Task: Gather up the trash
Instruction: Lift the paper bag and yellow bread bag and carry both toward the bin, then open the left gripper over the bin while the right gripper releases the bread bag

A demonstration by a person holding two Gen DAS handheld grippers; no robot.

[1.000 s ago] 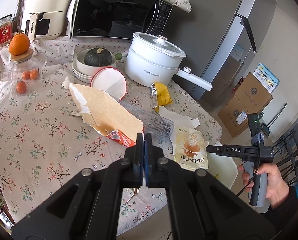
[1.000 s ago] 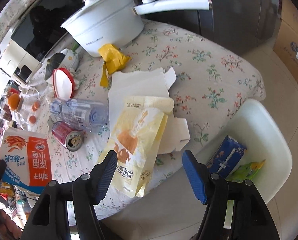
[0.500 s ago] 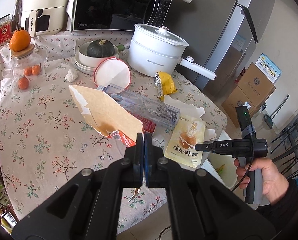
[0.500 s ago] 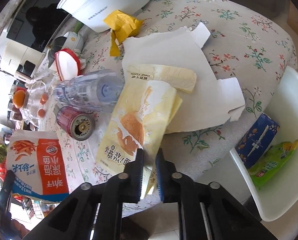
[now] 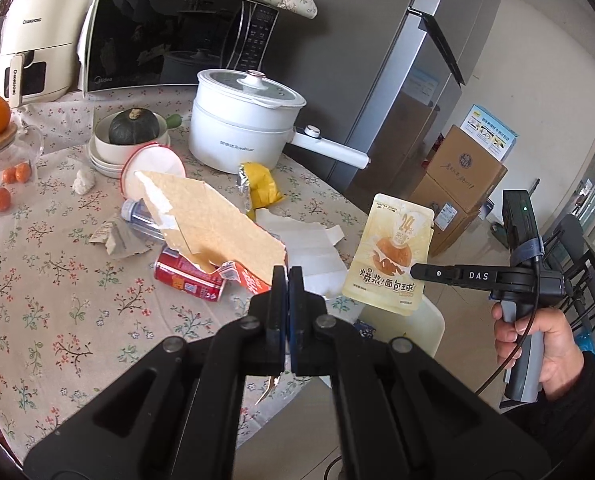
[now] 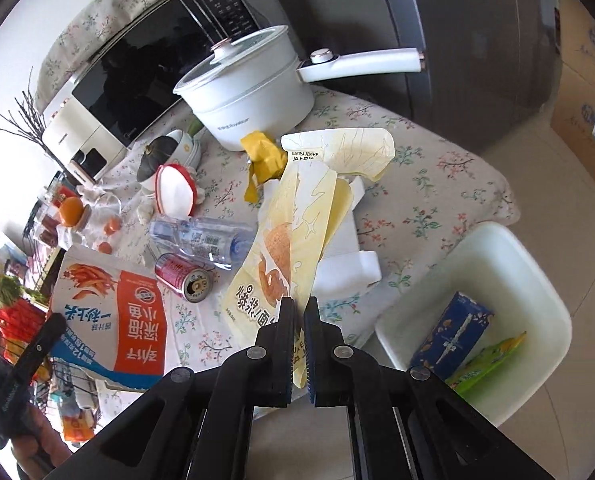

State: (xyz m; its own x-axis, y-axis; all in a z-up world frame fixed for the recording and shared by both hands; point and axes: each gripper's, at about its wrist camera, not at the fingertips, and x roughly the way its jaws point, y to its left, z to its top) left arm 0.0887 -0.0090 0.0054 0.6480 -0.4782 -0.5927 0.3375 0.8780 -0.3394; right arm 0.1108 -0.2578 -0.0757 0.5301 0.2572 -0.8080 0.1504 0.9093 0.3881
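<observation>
Only right wrist view shows the white bin [image 6: 497, 256]. Right gripper [image 6: 300, 322] clamps yellow bread pouch [image 6: 293, 240]; left gripper [image 5: 288, 284] clamps torn orange bag [image 5: 213, 224].

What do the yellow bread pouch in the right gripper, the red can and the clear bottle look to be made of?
Yellow bread pouch: thin glossy plastic film, apparently; it creases and hangs limp from the right gripper.
Red can: metal, probably aluminium, given the bare silvery top with a pull-tab opening.
Clear bottle: transparent thin plastic, seemingly, with a printed label.
</observation>
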